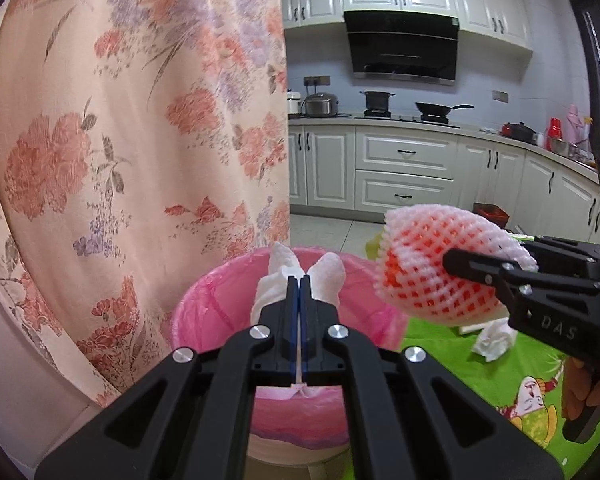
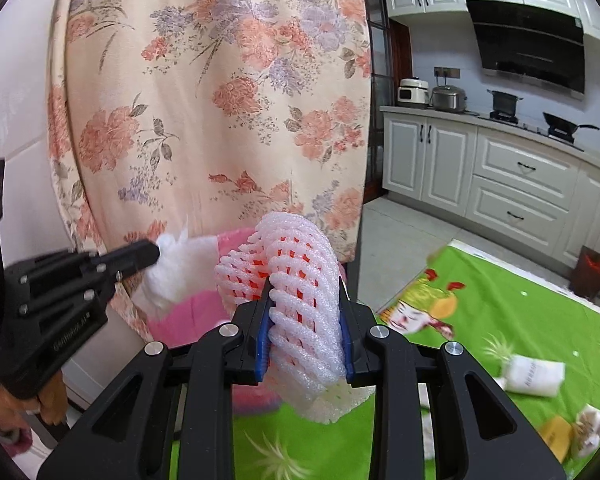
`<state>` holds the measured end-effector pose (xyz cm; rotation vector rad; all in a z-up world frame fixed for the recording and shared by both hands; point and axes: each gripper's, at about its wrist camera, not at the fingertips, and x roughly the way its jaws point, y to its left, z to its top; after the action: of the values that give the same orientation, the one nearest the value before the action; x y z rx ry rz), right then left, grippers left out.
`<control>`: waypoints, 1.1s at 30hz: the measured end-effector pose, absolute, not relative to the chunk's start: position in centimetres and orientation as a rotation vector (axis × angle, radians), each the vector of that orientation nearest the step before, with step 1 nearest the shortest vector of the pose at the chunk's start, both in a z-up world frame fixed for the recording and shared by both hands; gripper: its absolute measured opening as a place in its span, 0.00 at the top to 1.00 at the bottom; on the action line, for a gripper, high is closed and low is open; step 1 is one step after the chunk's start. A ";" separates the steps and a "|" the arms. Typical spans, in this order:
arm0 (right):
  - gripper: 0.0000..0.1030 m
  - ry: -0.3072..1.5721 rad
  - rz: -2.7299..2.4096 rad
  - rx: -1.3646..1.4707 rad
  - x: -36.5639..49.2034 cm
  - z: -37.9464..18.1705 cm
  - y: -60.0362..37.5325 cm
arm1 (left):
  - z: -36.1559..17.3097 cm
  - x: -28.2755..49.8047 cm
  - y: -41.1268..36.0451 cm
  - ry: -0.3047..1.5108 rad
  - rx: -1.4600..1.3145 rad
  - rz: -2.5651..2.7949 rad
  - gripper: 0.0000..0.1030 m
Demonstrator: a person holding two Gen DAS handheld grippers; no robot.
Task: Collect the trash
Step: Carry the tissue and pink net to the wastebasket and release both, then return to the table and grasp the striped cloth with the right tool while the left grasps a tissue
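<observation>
Tissue (image 1: 284, 276) & foam net (image 1: 432, 264) over pink bin (image 1: 204, 300)

Left wrist view: mounted behind the left hand-held gripper (image 1: 300, 280), looking forward along its fingers and slightly down, close over the pink-lined bin (image 1: 204, 300), with the kitchen cabinets (image 1: 404, 168) far behind.

Right wrist view: mounted behind the right hand-held gripper (image 2: 304, 300), facing the floral curtain (image 2: 220, 100) at close range.

Shared: curtain, bin, green table (image 2: 520, 320), cabinets. Each view shows the opposite gripper from the side.
</observation>
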<state>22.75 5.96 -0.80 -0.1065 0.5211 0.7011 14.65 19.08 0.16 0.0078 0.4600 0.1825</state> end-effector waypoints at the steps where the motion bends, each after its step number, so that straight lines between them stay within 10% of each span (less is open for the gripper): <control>1: 0.73 0.531 0.708 -0.094 23.3 -0.8 6.4 | 0.1 15.0 19.6 0.464 -0.001 0.189 0.99; 15: 0.72 0.597 0.743 -0.103 27.4 -2.7 12.5 | -1.8 17.3 24.0 0.508 -0.072 0.249 0.99; 20: 0.49 0.598 0.742 -0.123 27.8 -3.1 13.4 | -2.5 17.3 25.0 0.522 -0.090 0.273 0.96; 22: 0.27 0.579 0.735 -0.118 27.7 -3.0 13.2 | -2.6 17.3 25.4 0.525 -0.101 0.294 0.84; 33: 0.27 0.540 0.691 -0.105 26.1 -1.6 10.3 | -1.5 14.9 25.3 0.449 -0.119 0.368 0.27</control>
<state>26.12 10.25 -1.61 -0.1051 0.5402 0.6908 14.87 25.28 -1.53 -0.1192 0.4489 0.3676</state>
